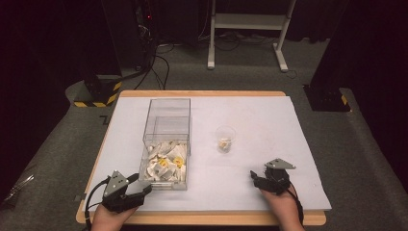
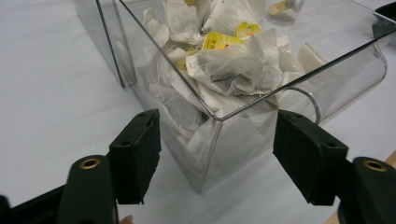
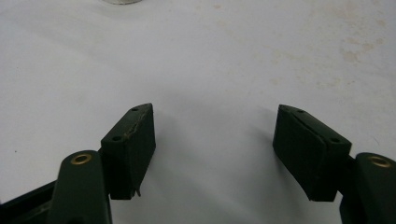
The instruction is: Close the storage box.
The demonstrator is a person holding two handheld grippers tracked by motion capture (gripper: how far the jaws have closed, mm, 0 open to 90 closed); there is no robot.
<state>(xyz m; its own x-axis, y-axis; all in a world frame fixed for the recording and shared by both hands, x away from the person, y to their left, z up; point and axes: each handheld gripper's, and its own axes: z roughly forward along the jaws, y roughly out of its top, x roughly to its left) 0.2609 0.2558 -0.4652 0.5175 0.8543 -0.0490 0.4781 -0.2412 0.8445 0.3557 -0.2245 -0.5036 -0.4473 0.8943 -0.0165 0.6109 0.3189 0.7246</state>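
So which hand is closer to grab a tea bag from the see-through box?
Left, probably. The left gripper sits open right at the clear box of tea bags. The right gripper rests open on bare table cover, away from the box.

Clear glossy plastic box; crumpled white paper tea bags with yellow tags; matt white sheet over wooden tabletop; matt black plastic tongs, brass rivets.

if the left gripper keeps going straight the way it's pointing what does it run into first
Most likely the near corner of the clear box of tea bags: that corner stands between the left gripper's open jaws, just ahead of it.
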